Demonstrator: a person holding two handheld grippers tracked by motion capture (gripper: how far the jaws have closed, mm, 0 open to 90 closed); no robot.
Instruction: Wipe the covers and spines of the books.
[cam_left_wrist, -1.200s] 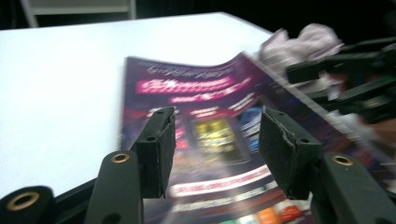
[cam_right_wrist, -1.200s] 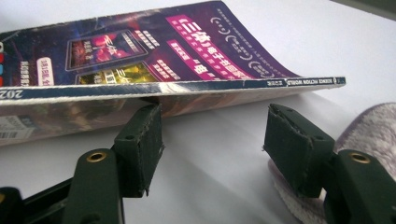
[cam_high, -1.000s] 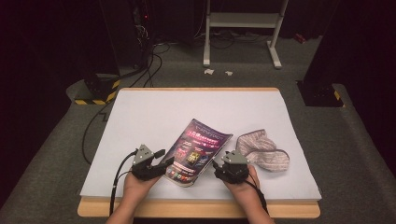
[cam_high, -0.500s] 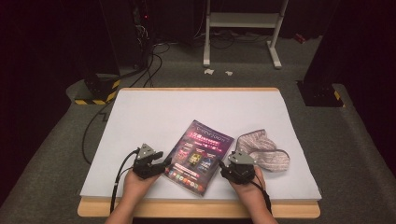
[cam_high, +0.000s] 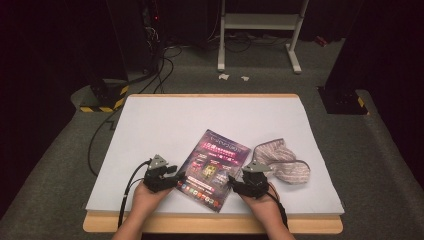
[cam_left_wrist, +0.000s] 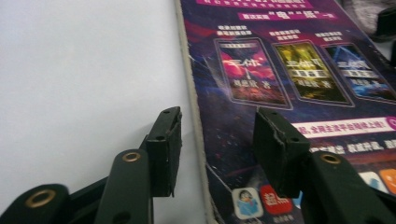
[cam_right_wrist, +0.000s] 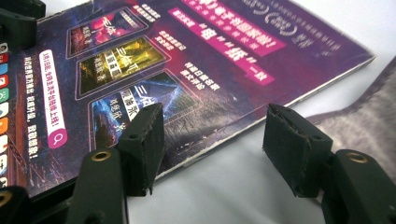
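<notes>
A purple magazine (cam_high: 212, 167) lies flat on the white table (cam_high: 200, 115), its cover (cam_left_wrist: 289, 70) facing up. My left gripper (cam_high: 179, 176) is at its left edge. In the left gripper view its jaws (cam_left_wrist: 217, 135) straddle that edge with a gap on each side; they have just been closing and do not press on it. My right gripper (cam_high: 234, 181) is at the magazine's right edge. Its jaws (cam_right_wrist: 215, 135) stand open over the edge of the cover (cam_right_wrist: 187, 60), one above the cover and one above bare table.
A striped grey cloth pouch (cam_high: 280, 162) lies just right of the magazine, close to my right gripper, and its fabric (cam_right_wrist: 369, 112) runs past the right jaw. The table's wooden front edge (cam_high: 210, 224) is right behind my hands. Cables and a white stand occupy the floor beyond.
A second ago the magazine was raised and tilted between the two grippers; now it lies flat. Both grippers have drawn back slightly to its side edges.
</notes>
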